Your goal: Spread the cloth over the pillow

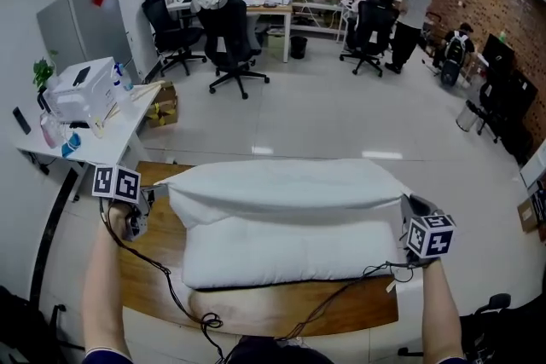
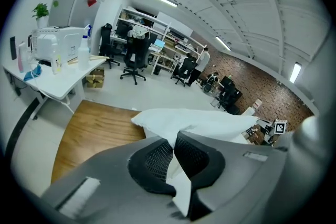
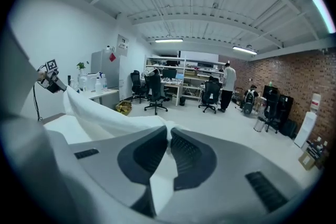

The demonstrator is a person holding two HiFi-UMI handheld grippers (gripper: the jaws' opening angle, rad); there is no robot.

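Observation:
A white pillow (image 1: pixel 290 251) lies on the wooden table (image 1: pixel 153 268). Over its far half stretches a white cloth (image 1: pixel 281 183), held taut between both grippers. My left gripper (image 1: pixel 152 197) is at the pillow's left end, shut on the cloth's left corner; in the left gripper view the cloth (image 2: pixel 199 123) runs out from between the pads (image 2: pixel 157 157). At the pillow's right end my right gripper (image 1: pixel 408 207) is shut on the other corner, and in the right gripper view the cloth (image 3: pixel 105 115) leads off to the left from its pads (image 3: pixel 184 152).
A white side table (image 1: pixel 94 141) with a printer (image 1: pixel 81 89) and bottles stands to the left. Office chairs (image 1: pixel 230 34) and desks fill the back of the room. A person (image 1: pixel 411 8) stands at the far right. Cables (image 1: pixel 183 303) trail over the table's near edge.

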